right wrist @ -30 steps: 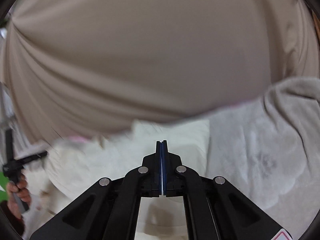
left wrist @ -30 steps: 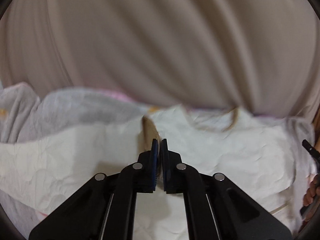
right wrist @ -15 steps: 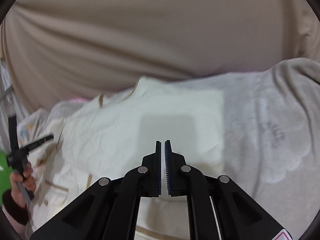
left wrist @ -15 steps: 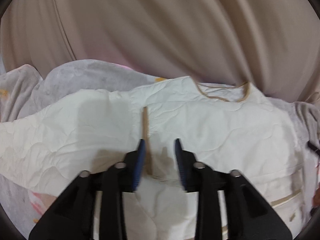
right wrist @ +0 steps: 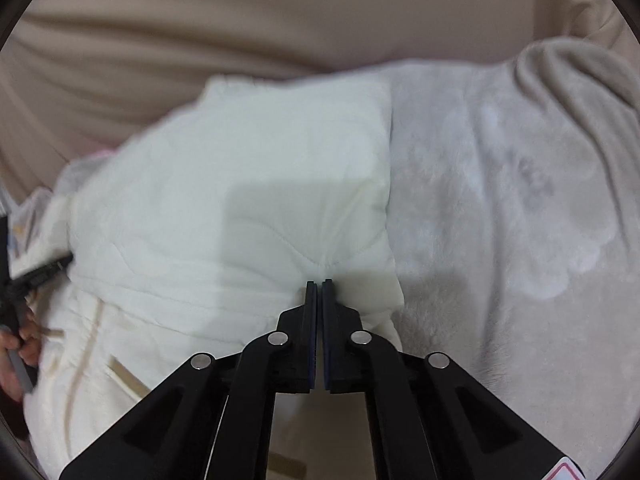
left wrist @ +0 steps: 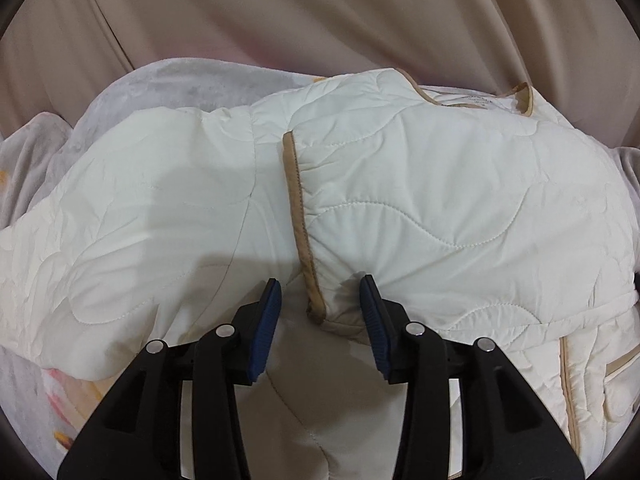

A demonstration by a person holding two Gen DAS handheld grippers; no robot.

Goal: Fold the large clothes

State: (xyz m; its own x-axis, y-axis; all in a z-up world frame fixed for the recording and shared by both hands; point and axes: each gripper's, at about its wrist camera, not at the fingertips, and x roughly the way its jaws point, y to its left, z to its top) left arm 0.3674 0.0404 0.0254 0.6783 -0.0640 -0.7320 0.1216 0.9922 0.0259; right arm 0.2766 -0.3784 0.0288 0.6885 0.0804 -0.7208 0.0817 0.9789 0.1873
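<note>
A cream quilted jacket point(left wrist: 440, 184) with tan piping lies spread on a fleecy grey blanket point(left wrist: 180, 88). Its sleeve is folded across the body, and the tan-edged cuff point(left wrist: 298, 200) runs down to a point between my left gripper's point(left wrist: 320, 296) blue pads. Those jaws are opening and touch nothing. In the right wrist view the jacket's folded side point(right wrist: 240, 168) is blurred. My right gripper point(right wrist: 319, 284) is shut, its tips pushed into the padding near the fold's right edge, where creases radiate. No cloth shows between its pads.
Beige curtain folds point(left wrist: 320, 12) hang right behind the bedding. The grey blanket point(right wrist: 500, 200) extends right of the jacket and bunches up at the far right. A person's hand point(right wrist: 16, 344) grips the other tool's handle at the left edge.
Both grippers dropped from facing the curtain down onto the jacket. The left gripper let go of the tan cuff and opened. The right one parted slightly and shut again.
</note>
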